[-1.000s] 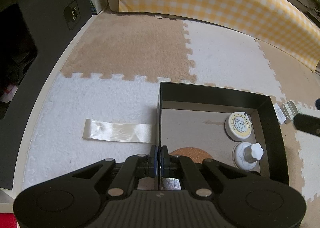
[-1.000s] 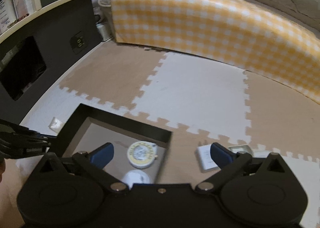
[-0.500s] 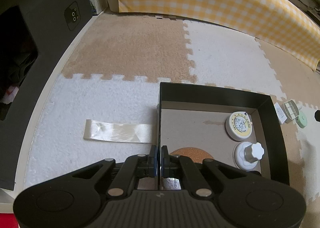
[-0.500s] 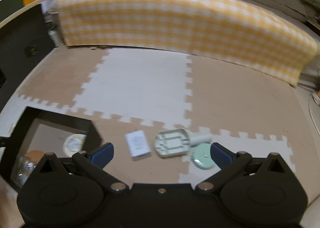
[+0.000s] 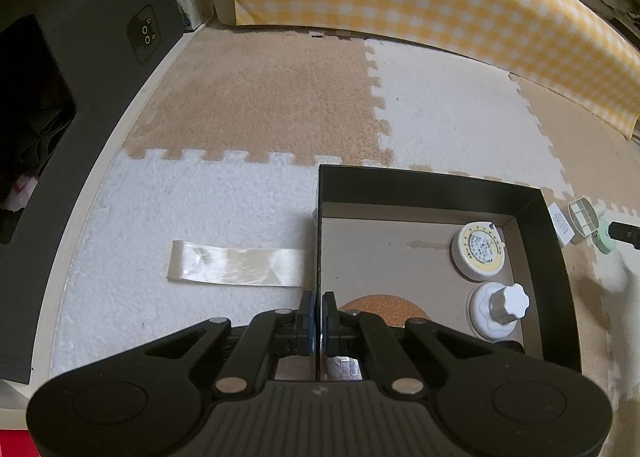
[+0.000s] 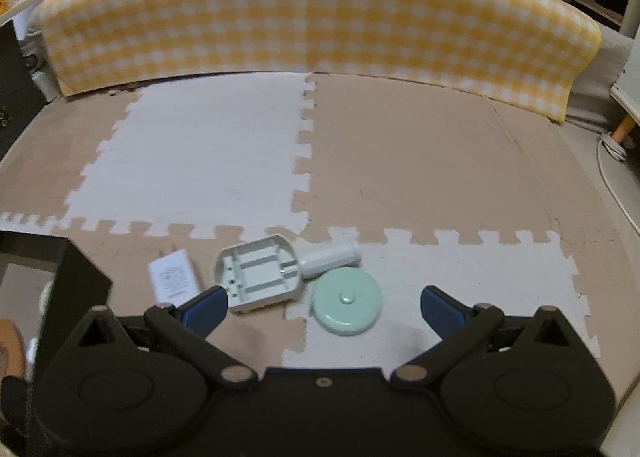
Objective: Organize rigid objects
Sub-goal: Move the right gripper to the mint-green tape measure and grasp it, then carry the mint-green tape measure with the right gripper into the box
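Observation:
My left gripper [image 5: 319,315] is shut on the left wall of a black box [image 5: 432,185]. Inside the box lie a round white tape measure [image 5: 479,251], a white knobbed lid [image 5: 498,309] and a cork coaster [image 5: 382,307]. My right gripper [image 6: 322,303] is open and empty, low over the floor mat. Between its fingers lies a mint green disc [image 6: 346,307]. Beside it are a white handled tray-like tool [image 6: 264,273] and a white charger plug [image 6: 173,277]. The box corner [image 6: 76,277] shows at the left.
A clear tape strip [image 5: 236,268] lies on the white mat left of the box. A yellow checked cover [image 6: 312,17] borders the far side. A black cabinet [image 5: 60,57] stands at the left. A white cable [image 6: 616,185] runs at the right.
My right gripper has swung right, away from over the box, and come down close to the green disc, tool and plug. My left gripper has stayed clamped on the box wall.

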Motion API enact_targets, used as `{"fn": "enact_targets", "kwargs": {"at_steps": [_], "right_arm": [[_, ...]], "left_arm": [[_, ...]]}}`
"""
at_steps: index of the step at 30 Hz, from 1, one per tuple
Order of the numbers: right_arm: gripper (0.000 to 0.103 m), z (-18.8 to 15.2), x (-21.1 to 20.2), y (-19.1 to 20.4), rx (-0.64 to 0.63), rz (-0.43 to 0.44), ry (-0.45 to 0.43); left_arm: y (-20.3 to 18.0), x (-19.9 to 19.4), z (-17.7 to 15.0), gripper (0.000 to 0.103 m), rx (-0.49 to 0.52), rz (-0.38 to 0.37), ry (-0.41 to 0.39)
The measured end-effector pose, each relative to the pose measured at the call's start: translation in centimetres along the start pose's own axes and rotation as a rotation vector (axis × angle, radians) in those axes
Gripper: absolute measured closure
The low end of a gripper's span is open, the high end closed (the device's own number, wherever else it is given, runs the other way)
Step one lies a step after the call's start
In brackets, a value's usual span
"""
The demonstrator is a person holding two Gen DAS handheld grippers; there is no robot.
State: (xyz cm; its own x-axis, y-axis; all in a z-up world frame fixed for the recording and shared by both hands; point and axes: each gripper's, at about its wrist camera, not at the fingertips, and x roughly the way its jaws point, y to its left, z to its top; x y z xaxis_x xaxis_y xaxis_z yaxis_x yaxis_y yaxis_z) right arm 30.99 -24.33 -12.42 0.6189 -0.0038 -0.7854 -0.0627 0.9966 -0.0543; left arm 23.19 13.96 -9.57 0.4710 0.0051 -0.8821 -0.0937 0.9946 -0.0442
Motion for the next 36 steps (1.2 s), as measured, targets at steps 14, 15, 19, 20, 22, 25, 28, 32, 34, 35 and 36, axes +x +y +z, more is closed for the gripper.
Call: {"fn": "enact_targets", "kwargs": {"at_steps": [14, 15, 19, 20, 22, 25, 28, 32, 34, 35, 36], "right_arm": [[0.009, -0.7, 3.8, -3.3, 0.093, 0.010, -0.024], [0.010, -0.7, 3.9, -3.3, 0.098, 0.015, -0.026], [0.021, -0.7, 4.0, -3.3, 0.111, 0.047, -0.031], [0.023, -0.7, 4.1, -3.3, 0.112, 0.050, -0.027], [0.025, -0.7, 4.0, -3.2, 0.106, 0.048, -0.026], [0.039, -0.8, 4.2, -2.9, 0.090, 0.030, -0.008], [0.040, -1.0, 4.5, -2.9, 0.095, 0.033, -0.005], [0.052, -0.8, 4.5, -2.7, 0.089, 0.059, -0.001], [0.052, -0.8, 4.4, -2.4, 0.061, 0.048, 0.000], [0.052, -0.8, 4.4, -2.2, 0.051, 0.044, -0.001], [0.052, -0.7, 4.4, -2.3, 0.045, 0.044, -0.001]], "left_arm": [[-0.3, 0.1, -0.1, 0.101, 0.014, 0.012, -0.002], [-0.3, 0.1, -0.1, 0.101, 0.015, 0.013, -0.002], [-0.2, 0.1, -0.1, 0.101, 0.016, 0.013, -0.003], [-0.3, 0.1, -0.1, 0.101, 0.015, 0.013, -0.003], [-0.3, 0.1, -0.1, 0.101, 0.016, 0.013, -0.003], [-0.3, 0.1, -0.1, 0.101, 0.015, 0.013, -0.003], [-0.3, 0.1, -0.1, 0.101, 0.015, 0.013, -0.002], [-0.3, 0.1, -0.1, 0.101, 0.016, 0.014, -0.002], [-0.3, 0.1, -0.1, 0.101, 0.016, 0.014, -0.003], [-0.3, 0.1, -0.1, 0.101, 0.016, 0.013, -0.003], [-0.3, 0.1, -0.1, 0.101, 0.015, 0.013, -0.003]]}}
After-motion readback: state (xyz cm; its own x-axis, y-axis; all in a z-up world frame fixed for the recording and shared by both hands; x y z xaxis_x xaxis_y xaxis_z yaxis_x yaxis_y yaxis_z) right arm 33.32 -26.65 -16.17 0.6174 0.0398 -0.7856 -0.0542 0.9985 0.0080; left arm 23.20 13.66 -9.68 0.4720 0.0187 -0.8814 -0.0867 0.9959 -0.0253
